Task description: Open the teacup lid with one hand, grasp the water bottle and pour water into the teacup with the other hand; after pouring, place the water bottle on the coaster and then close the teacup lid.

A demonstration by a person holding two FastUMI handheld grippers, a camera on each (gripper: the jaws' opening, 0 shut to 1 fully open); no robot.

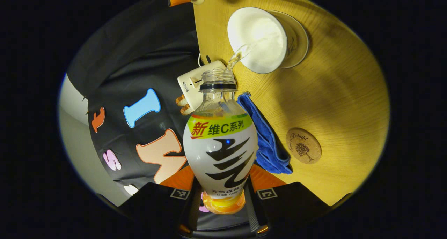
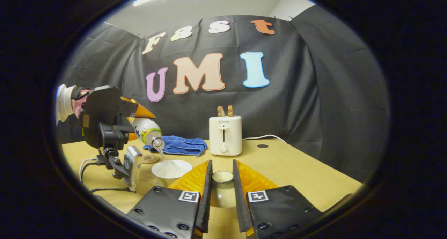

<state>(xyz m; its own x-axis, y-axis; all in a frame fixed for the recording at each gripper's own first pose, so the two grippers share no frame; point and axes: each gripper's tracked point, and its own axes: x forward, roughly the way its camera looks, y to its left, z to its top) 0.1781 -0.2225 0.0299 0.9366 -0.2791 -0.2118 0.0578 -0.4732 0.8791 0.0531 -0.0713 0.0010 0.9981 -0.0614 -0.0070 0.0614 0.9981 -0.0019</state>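
The water bottle [image 1: 220, 144] is tipped over toward the teacup [image 1: 260, 40], its open neck just above the cup's rim, and a thin stream of water [image 1: 239, 57] runs from the mouth into the white bowl of the cup. In the right gripper view the same bottle [image 2: 146, 131] slants down over the teacup [image 2: 171, 171], which stands uncovered on the tabletop [image 2: 297, 169].

The left tongs [image 1: 221, 193] are clenched on the water bottle, one finger pressing each side of its lower body near the orange base. From the right gripper view, the left tongs [image 2: 134, 122] show above and beside the teacup, held by a person's hand [image 2: 78, 104] in a white sleeve.

The right tongs [image 2: 222, 193] grip the teacup lid [image 2: 222, 185], a glass piece with a pale round knob, between both fingers; it is raised off the cup and sits just beside the teacup, nearer the camera.

The cork coaster [image 1: 303, 145] lies bare on the tabletop near the teacup, apart from it. A folded blue cloth [image 1: 267, 137] lies between the coaster and the wall side of the tabletop, behind the teacup. Farther from the teacup, a white toaster [image 2: 225, 135] with two slices of bread in it stands against the black cloth wall, its white cord [image 2: 262, 137] trailing away across the tabletop.
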